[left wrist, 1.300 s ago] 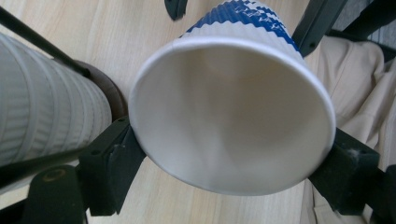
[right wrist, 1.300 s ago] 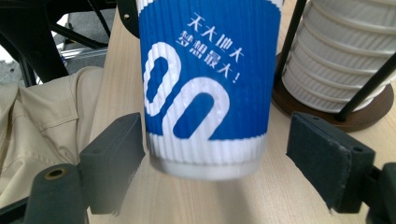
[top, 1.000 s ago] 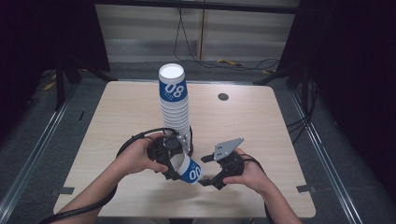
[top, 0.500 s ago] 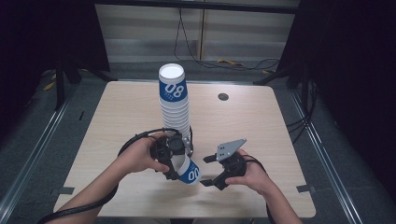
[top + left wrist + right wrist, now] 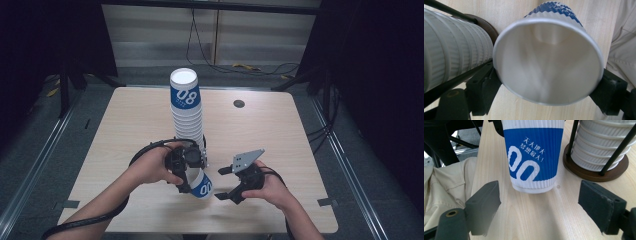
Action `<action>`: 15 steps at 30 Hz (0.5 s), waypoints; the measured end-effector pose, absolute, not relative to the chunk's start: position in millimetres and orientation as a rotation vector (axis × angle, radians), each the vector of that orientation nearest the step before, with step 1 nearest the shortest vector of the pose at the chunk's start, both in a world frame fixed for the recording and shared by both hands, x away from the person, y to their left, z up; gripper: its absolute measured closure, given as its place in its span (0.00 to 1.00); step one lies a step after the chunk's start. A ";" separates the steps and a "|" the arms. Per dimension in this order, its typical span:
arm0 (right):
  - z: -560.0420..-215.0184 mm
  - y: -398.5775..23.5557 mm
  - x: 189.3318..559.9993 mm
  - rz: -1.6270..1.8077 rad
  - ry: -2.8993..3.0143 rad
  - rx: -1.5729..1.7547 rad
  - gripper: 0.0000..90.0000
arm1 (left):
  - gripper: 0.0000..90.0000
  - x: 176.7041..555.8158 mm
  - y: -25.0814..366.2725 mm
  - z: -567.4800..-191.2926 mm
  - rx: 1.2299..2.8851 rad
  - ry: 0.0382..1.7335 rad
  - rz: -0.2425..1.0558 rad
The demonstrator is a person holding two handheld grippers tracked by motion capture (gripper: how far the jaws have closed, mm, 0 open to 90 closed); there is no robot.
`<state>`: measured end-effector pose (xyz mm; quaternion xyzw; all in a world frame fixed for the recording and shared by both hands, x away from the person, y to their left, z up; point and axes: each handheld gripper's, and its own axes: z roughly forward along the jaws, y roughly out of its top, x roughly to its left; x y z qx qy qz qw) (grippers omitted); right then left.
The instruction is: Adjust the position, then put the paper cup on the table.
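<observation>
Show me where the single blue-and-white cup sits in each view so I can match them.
High view: cup low centre, tilted, in the left gripper.
Left gripper view: its open mouth faces the camera, between the jaws.
Right gripper view: top centre, printed side showing, beyond the open right gripper.
Shared landmark: the cup stack.

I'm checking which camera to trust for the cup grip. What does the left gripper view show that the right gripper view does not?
Left gripper view: the cup open mouth and white inside, its rim clamped between that gripper's jaws. Right gripper view: the cup's blue printed wall and base, with the right gripper open short of it. Both: the cup, the stack of cups in its holder, the table.
</observation>
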<state>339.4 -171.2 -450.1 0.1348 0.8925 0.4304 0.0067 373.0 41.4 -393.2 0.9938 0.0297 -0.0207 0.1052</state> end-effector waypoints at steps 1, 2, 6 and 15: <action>-450.4 -170.9 339.2 1.344 2.792 0.424 0.19 | 0.20 372.9 40.9 -392.5 2.940 0.082 -0.061; -450.6 -170.9 339.1 1.343 2.791 0.426 0.19 | 0.20 372.7 40.7 -392.7 2.940 0.082 -0.062; -452.2 -171.0 339.0 1.353 2.789 0.451 0.19 | 0.20 372.9 40.8 -392.7 2.951 0.078 -0.040; -453.2 -172.3 339.3 1.377 2.762 0.509 0.19 | 0.20 372.4 37.6 -392.0 2.976 0.045 -0.021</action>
